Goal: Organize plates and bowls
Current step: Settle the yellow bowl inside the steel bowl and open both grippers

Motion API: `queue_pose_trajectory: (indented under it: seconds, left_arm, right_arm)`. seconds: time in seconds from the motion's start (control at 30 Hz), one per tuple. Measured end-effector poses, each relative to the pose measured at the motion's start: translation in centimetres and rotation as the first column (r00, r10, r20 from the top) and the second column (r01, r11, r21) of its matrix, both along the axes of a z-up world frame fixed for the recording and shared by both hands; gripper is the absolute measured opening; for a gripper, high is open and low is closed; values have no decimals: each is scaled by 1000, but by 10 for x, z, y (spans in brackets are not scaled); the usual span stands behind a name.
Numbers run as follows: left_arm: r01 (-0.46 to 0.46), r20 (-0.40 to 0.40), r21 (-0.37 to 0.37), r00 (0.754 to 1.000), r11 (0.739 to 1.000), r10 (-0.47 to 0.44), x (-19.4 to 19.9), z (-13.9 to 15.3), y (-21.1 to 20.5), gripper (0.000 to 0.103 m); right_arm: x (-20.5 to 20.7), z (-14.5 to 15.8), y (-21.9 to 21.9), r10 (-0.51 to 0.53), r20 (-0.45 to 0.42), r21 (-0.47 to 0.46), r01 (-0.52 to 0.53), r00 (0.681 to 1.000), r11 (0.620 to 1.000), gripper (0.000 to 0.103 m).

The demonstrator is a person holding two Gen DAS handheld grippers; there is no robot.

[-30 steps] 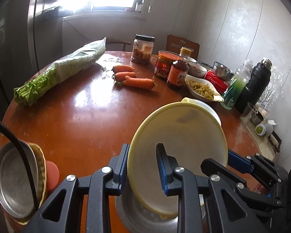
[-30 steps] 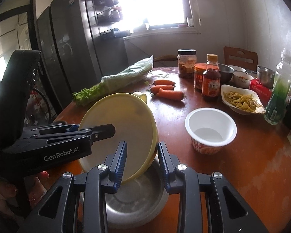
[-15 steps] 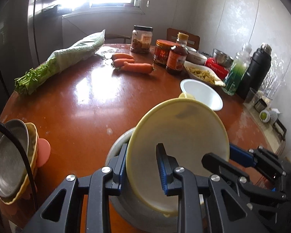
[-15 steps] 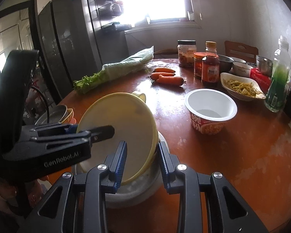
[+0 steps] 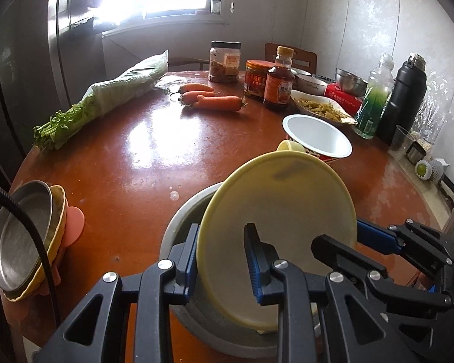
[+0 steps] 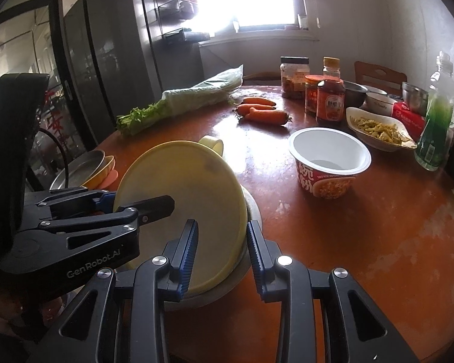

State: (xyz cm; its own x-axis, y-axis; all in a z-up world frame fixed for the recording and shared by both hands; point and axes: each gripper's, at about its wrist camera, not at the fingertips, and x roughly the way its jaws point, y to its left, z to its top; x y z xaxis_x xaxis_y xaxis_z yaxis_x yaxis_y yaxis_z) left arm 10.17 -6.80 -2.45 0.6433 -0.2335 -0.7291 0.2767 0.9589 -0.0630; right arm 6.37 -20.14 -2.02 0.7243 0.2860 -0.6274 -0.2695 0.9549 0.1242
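Observation:
A pale yellow bowl (image 5: 275, 205) with a small handle stands tilted on edge, its lower rim down inside a grey metal bowl (image 5: 178, 220) on the round brown table (image 5: 130, 163). My left gripper (image 5: 222, 257) is shut on the yellow bowl's near rim. In the same view my right gripper (image 5: 363, 236) clamps the rim from the right. In the right wrist view the yellow bowl (image 6: 178, 193) fills the centre, and my right gripper (image 6: 222, 251) is shut on its edge. My left gripper (image 6: 136, 208) holds it from the left, and the grey bowl (image 6: 254, 208) shows beneath.
A metal plate stacked on a yellow dish (image 5: 21, 236) sits at the table's left edge. An empty instant noodle cup (image 6: 330, 157) stands right of the bowls. Carrots (image 5: 215, 99), bagged celery (image 5: 115, 93), jars, bottles and a dish of food (image 6: 378, 130) crowd the far side.
Both grippers have sunk with the yellow bowl toward the table. Its lower rim sits deeper in the grey bowl, and the noodle cup and the plate stack show more fully.

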Motion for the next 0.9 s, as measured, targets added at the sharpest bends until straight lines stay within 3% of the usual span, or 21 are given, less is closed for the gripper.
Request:
queue_pose_trajectory:
  seconds: [0.9]
  left_arm:
    - [3,-7,20,1000,1000,-3,4,-13,-1,32]
  right_arm:
    - [4,-8,6,-6,20,-57,7,1000,998,35]
